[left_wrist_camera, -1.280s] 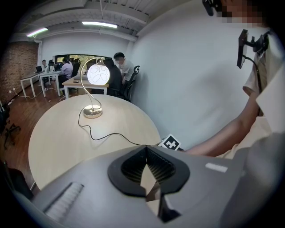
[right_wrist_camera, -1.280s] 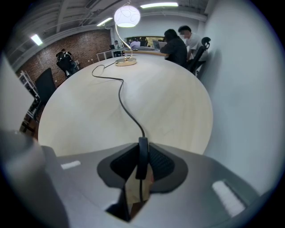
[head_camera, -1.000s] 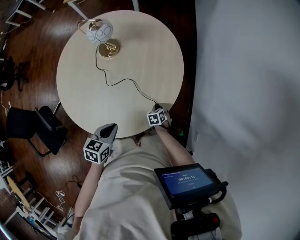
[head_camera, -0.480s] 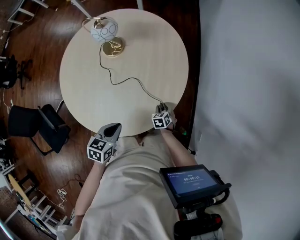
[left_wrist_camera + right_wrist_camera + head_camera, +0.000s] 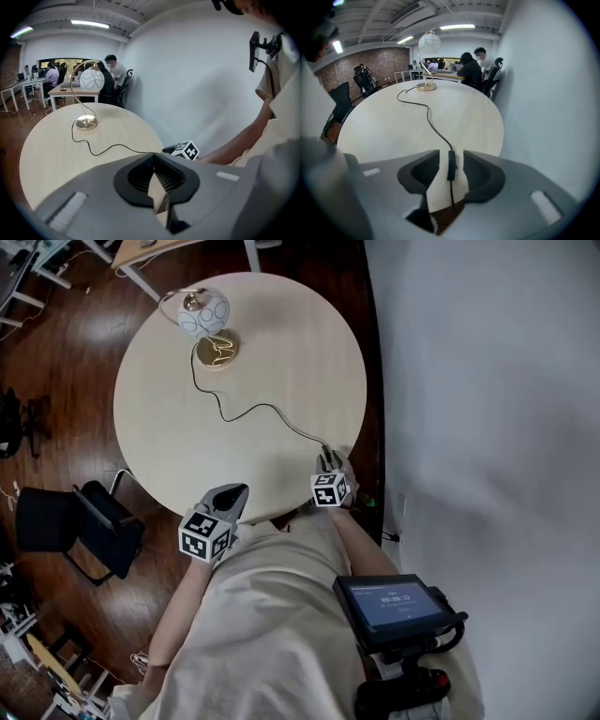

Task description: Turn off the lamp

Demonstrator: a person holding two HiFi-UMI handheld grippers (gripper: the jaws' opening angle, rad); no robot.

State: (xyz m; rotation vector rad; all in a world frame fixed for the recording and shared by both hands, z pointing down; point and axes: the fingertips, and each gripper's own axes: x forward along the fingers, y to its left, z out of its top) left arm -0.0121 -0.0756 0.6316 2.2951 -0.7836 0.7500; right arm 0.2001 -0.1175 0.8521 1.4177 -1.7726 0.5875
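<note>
The lamp has a white patterned globe shade (image 5: 203, 312) on a curved brass stem and a round brass base (image 5: 217, 351), and stands at the far left of the round pale table (image 5: 281, 343). Its black cord (image 5: 262, 409) runs across to the near right edge. There my right gripper (image 5: 329, 461) hangs over the cord's inline switch (image 5: 451, 161). Its jaws are opening: the switch lies between the pads with a gap on each side. My left gripper (image 5: 232, 495) is off the table's near edge with its tips together and nothing in them (image 5: 153, 161).
A white wall (image 5: 487, 427) runs close along the table's right side. Black chairs (image 5: 80, 521) stand on the dark wood floor to the left. A tablet (image 5: 394, 606) is mounted at my chest. People sit at desks (image 5: 70, 86) far behind the lamp.
My right gripper has lifted a little at the cord's near end. The left gripper has hardly moved. The lamp and cord lie as before.
</note>
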